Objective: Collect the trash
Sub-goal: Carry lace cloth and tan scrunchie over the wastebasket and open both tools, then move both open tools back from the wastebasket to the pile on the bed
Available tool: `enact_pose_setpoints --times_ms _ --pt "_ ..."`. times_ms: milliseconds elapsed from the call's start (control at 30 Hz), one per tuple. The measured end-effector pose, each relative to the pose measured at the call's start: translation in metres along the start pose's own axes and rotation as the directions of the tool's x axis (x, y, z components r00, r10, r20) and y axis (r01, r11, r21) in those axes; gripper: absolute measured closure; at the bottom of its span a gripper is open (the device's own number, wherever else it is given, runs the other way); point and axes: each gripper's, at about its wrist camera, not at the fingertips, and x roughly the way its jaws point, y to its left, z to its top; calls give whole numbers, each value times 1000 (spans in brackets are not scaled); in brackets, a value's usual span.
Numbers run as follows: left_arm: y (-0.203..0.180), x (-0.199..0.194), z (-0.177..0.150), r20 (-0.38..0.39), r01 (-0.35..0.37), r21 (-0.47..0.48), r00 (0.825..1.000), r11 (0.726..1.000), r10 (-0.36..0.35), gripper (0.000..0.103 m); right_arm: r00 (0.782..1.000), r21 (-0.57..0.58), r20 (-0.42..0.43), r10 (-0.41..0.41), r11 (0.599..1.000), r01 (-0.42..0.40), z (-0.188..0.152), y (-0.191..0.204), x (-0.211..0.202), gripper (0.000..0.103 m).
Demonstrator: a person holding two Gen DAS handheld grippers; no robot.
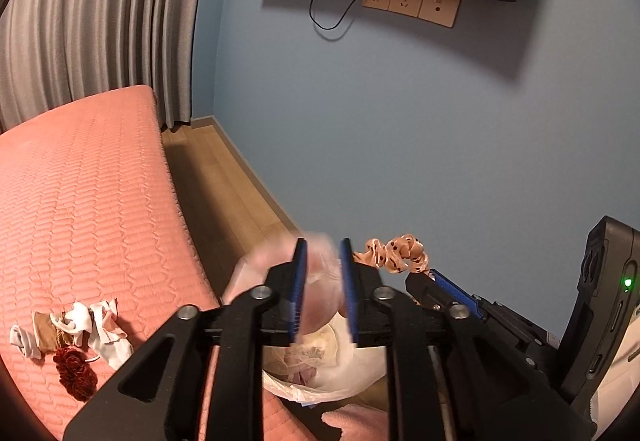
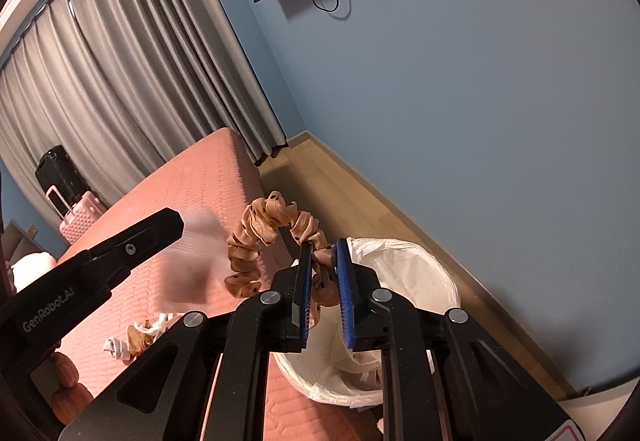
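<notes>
My left gripper [image 1: 323, 289] has its jaws a little apart, with a blurred pale pink thing [image 1: 276, 273] between and around them, above the white-lined trash bin [image 1: 332, 381]. Whether the pads grip it I cannot tell. My right gripper [image 2: 323, 293] is shut on a tan scrunchie with dark dots [image 2: 264, 237] and holds it over the bin's rim [image 2: 416, 261]. The scrunchie also shows in the left wrist view [image 1: 394, 255]. A pile of crumpled white and brown scraps [image 1: 72, 329] and a dark red flower-like piece [image 1: 76, 371] lie on the pink bed [image 1: 88, 193].
The bin stands on the wooden floor [image 2: 360, 193] between the bed and a blue wall [image 1: 400, 121]. Grey curtains [image 2: 132, 81] hang behind the bed. A pink suitcase [image 2: 78, 217] and a black appliance [image 2: 60, 173] stand at far left. Small orange pumpkins [image 2: 68, 381] sit nearby.
</notes>
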Motion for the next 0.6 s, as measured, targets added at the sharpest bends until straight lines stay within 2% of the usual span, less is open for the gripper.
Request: enact_pose_setpoints --times_ms 67,133,167,600 --pt "1 1 1 9 -14 -5 1000 1000 14 57 1000 4 2 -1 1000 1 1 1 3 78" --pt "3 0 1 26 -39 -11 999 999 39 43 1000 9 8 -5 1000 5 -1 -3 2 63" --pt "4 0 1 31 -46 -14 998 999 47 40 1000 13 14 -5 1000 5 -2 -3 1 62" --pt "13 -8 -2 34 -61 -58 997 996 63 40 1000 -1 -2 8 1000 -8 -8 7 -3 62"
